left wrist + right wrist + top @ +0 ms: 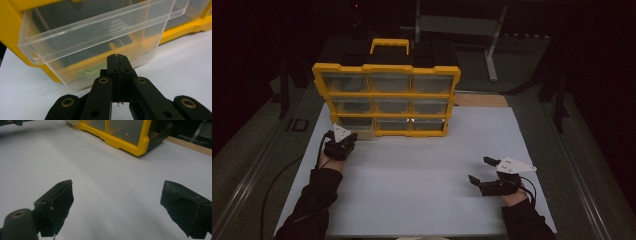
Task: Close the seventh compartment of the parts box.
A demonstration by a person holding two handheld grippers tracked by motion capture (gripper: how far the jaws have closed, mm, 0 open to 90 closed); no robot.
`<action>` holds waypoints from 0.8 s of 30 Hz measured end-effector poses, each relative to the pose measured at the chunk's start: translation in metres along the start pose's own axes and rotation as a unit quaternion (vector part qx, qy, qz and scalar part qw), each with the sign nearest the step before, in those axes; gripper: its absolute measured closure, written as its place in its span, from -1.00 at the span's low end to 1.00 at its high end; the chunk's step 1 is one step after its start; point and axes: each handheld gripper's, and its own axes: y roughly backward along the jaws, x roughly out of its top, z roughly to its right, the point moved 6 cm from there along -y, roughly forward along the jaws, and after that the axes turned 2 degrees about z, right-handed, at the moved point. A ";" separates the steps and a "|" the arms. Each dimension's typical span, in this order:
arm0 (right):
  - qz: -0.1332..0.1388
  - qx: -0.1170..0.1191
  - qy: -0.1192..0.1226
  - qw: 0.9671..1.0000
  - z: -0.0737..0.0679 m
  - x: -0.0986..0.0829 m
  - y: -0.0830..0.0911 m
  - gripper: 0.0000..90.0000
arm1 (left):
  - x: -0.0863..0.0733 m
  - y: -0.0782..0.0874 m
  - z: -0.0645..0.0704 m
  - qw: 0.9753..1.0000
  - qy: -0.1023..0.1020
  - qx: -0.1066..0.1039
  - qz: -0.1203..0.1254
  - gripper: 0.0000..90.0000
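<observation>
**Bottom-left drawer, part drawn out, left fingers at its front**

White worktop (422, 175), dark room behind. Item: yellow organizer (386, 100), upright, nine clear drawers in three rows. Bottom-left drawer (100, 42) stands part-way out of its bay, long axis running front to back into the case. Left gripper (117, 58): fingers (112, 65) pressed together, nothing visibly between them, tips directly ahead of and at the drawer's front wall; contact cannot be told. Right gripper (117, 202): fingers spread wide, empty, resting well apart from the organizer. Left hand is clearly nearer; any drawer move likely runs straight along that axis.
</observation>
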 end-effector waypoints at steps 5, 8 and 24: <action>-0.001 0.000 0.001 1.000 0.000 -0.001 -0.001 -0.75 | 0.005 -0.005 -0.003 1.000 0.002 0.004 0.004 0.99; -0.001 0.001 0.001 1.000 0.000 -0.001 -0.001 -0.75 | 0.007 -0.007 -0.004 1.000 0.001 0.004 0.004 0.99; -0.002 0.001 0.001 1.000 0.001 -0.001 -0.001 -0.75 | 0.016 -0.022 -0.009 1.000 -0.002 0.007 0.002 0.99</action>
